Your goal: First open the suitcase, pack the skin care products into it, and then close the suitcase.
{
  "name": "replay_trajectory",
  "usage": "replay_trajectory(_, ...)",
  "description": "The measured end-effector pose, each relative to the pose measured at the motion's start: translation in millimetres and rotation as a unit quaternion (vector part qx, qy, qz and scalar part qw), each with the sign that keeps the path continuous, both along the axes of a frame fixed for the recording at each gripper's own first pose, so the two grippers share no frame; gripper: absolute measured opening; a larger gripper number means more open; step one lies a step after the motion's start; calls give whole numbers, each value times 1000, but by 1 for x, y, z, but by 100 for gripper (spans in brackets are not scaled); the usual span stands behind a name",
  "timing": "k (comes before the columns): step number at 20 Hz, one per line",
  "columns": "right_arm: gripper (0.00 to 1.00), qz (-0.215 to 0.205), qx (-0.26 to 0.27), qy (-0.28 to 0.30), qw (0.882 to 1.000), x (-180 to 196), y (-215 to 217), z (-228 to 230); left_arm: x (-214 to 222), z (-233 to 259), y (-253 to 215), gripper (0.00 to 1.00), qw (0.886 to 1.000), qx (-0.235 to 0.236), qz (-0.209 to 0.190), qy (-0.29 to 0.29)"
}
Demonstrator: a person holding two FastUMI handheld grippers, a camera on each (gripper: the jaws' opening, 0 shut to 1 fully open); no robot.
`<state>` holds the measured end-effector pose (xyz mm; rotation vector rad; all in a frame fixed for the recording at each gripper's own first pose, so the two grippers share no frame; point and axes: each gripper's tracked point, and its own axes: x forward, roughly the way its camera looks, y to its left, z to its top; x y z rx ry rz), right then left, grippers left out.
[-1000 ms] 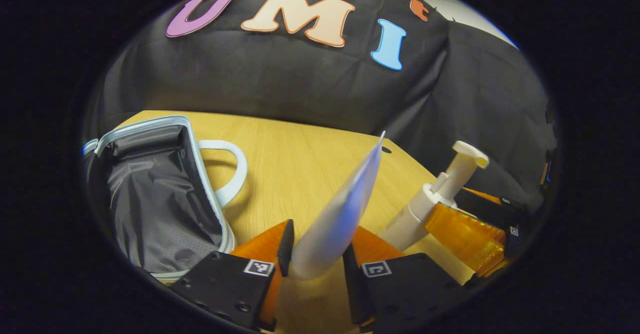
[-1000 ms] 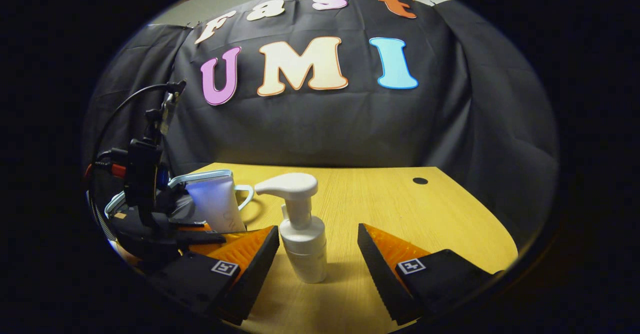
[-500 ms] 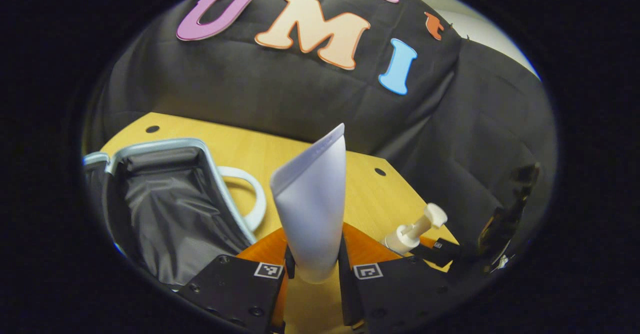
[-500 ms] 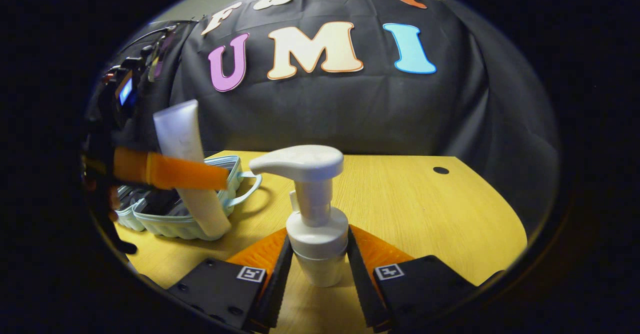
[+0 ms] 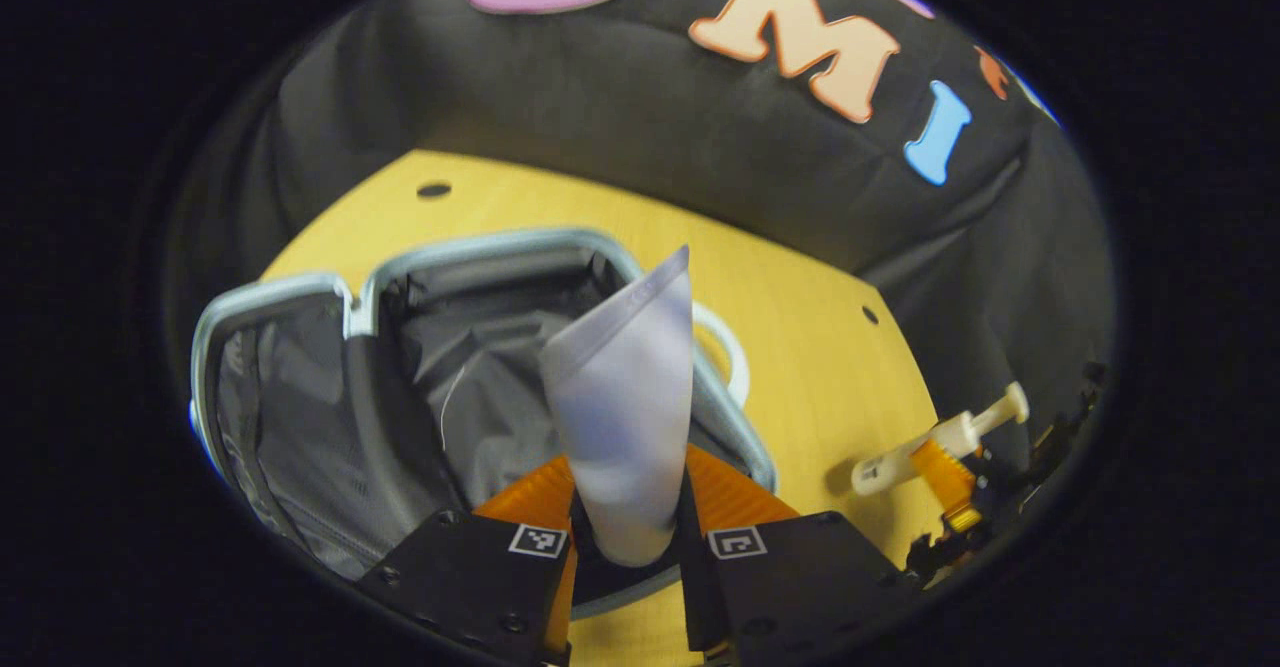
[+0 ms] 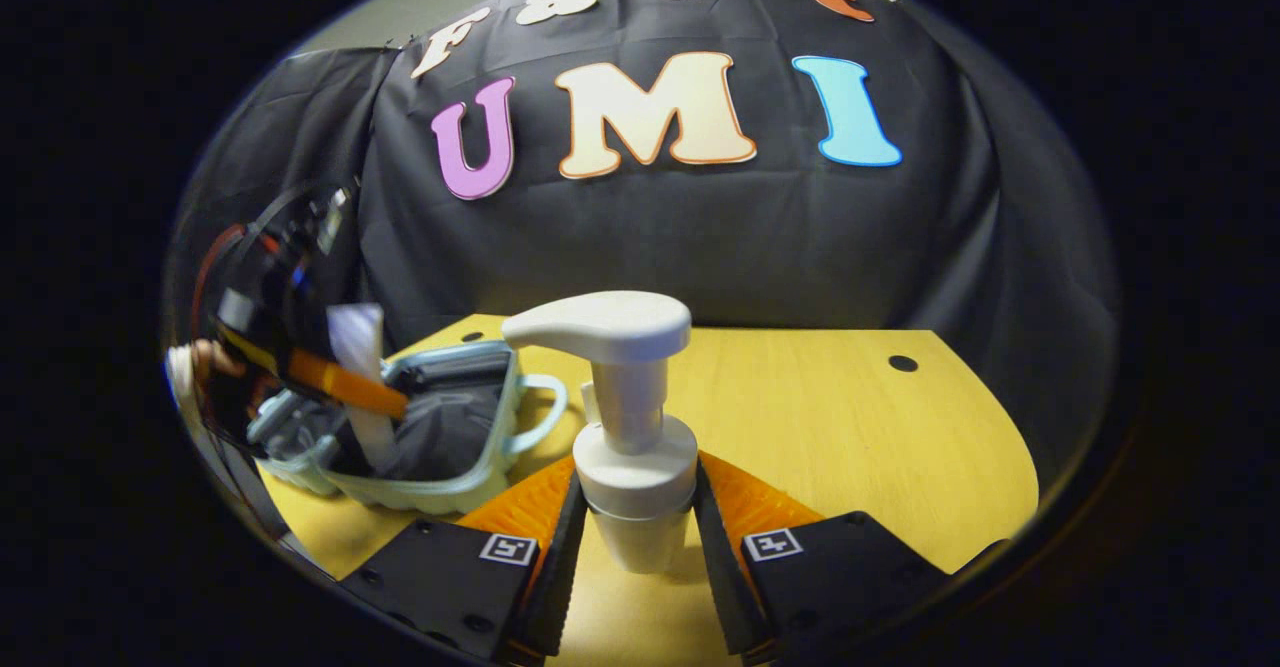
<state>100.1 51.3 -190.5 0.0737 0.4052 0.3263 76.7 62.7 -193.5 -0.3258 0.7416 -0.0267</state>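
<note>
suitcase [image 6: 440,447] left on table [image 6: 850,447] | pump bottle [image 6: 625,427] right of it (tube [image 5: 625,407] above suitcase)

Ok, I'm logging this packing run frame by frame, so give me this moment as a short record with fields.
suitcase: open, lying on table
tube: in left gripper, held over suitcase interior
pump bottle: upright, between right gripper's fingers
packed so far: nothing visible inside the lining
left gripper: shut on tube
right gripper: shut on pump bottle
</note>
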Motion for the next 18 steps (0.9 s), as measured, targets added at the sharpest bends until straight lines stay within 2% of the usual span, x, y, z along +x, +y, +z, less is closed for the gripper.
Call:
replay_trajectory(2, 60, 13, 15, 16, 1000, -1, 28, 18, -6, -23, 12, 37, 998, -16, -3, 54)
replay_trajectory(3, 60, 22, 22, 22, 999, 0, 43, 27, -6, -30, 20, 34, 998, -11, -8, 67)
replay_trajectory(4, 60, 30, 29, 28, 999, 1, 59, 34, -7, -36, 27, 41, 997, -3, -16, 80)
replay_trajectory(5, 60, 40, 37, 37, 998, 1, 76, 39, -5, -40, 32, 34, 996, 3, -21, 90)
replay_trajectory(8, 60, 71, 42, 59, 995, 4, 123, 39, 2, -40, 35, 38, 995, -20, -19, 95)
replay_trajectory(10, 60, 93, 33, 70, 993, 5, 150, 32, 8, -32, 45, 40, 996, -18, -8, 85)
replay_trajectory(12, 60, 111, 22, 96, 989, 5, 175, 17, 9, -17, 47, 54, 997, -34, 0, 70)
replay_trajectory(15, 60, 123, -10, 132, 984, 9, 197, -10, 3, 25, 71, 77, 999, -24, 21, 16)
replay_trajectory(18, 59, 128, -53, 179, 974, 15, 206, -45, -24, 70, 99, 81, 997, -34, 59, -39)
